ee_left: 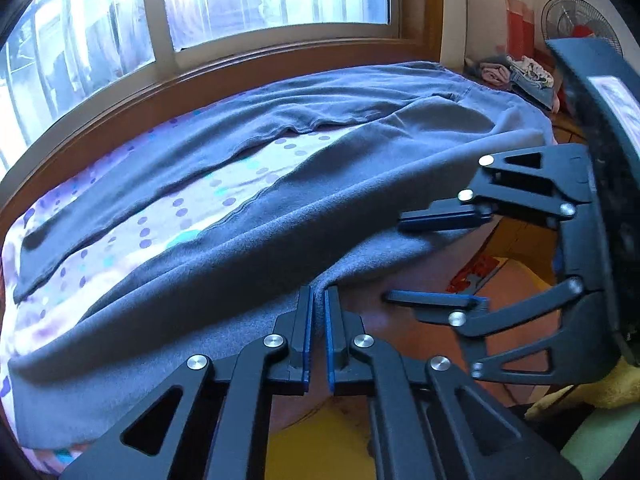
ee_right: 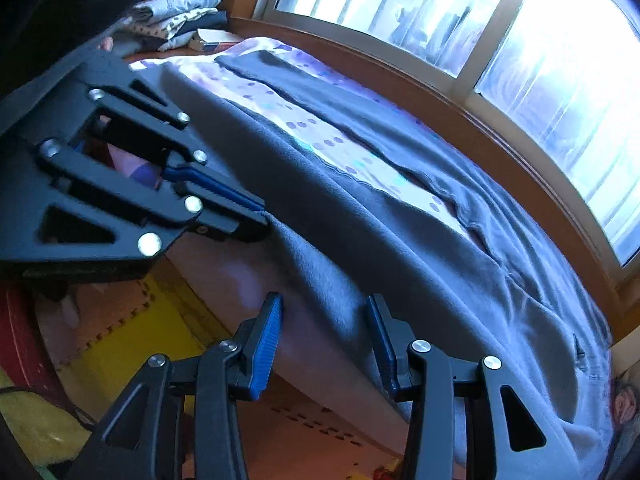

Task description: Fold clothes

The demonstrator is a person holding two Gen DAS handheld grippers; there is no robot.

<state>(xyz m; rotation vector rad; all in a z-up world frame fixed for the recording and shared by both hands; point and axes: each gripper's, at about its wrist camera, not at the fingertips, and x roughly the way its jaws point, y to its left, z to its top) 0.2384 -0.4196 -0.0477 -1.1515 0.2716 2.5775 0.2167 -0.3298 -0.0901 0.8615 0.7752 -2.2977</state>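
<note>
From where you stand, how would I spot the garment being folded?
Find the big window with the bed running along under it, covered in a pale dotted sheet. The grey trousers lie spread along that sheet, near edge hanging over the bedside. Unlike the small folded piles at the bed's ends, they lie flat and unfolded.

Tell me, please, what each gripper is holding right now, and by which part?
The left gripper is pinching the near edge of the grey trousers hanging off the bed. The right gripper is open around that same edge, holding nothing.
</note>
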